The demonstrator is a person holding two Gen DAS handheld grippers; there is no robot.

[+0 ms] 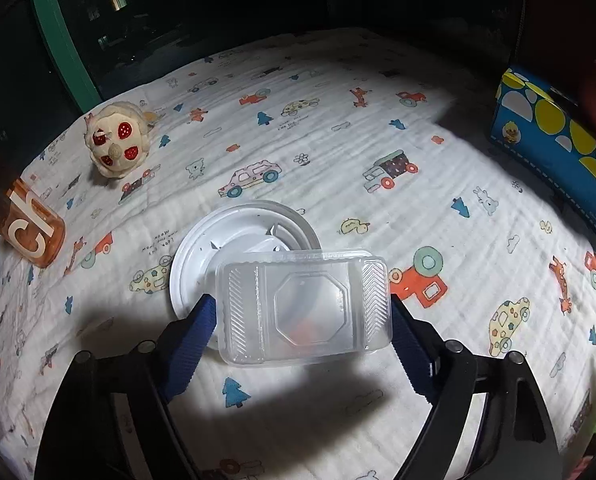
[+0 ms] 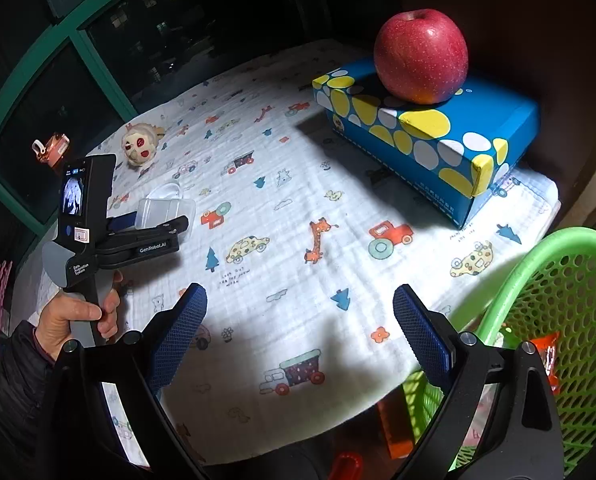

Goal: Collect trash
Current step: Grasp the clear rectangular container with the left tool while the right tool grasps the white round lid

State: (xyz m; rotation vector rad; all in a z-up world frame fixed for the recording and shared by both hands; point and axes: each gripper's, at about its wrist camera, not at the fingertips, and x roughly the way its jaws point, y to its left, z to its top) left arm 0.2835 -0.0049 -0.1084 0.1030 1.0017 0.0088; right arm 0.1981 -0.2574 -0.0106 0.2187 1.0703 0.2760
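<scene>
My left gripper (image 1: 303, 312) is shut on a clear plastic tray (image 1: 305, 308) with an octagon embossed in its base, held just above the cloth. A white round plastic lid (image 1: 234, 240) lies on the cloth right behind the tray. In the right wrist view the left gripper (image 2: 166, 216) holds the tray (image 2: 164, 210) at the left of the table. My right gripper (image 2: 299, 328) is open and empty over the near edge of the table. A green mesh basket (image 2: 545, 308) stands at the right, with an orange wrapper (image 2: 547, 356) inside.
A patterned white cloth (image 2: 298, 208) covers the table. A blue dotted tissue box (image 2: 429, 136) with a red apple (image 2: 421, 56) on it sits at the back right. A plush toy (image 1: 116, 142) and an orange bottle (image 1: 22, 220) stand at the left. A dark window is behind.
</scene>
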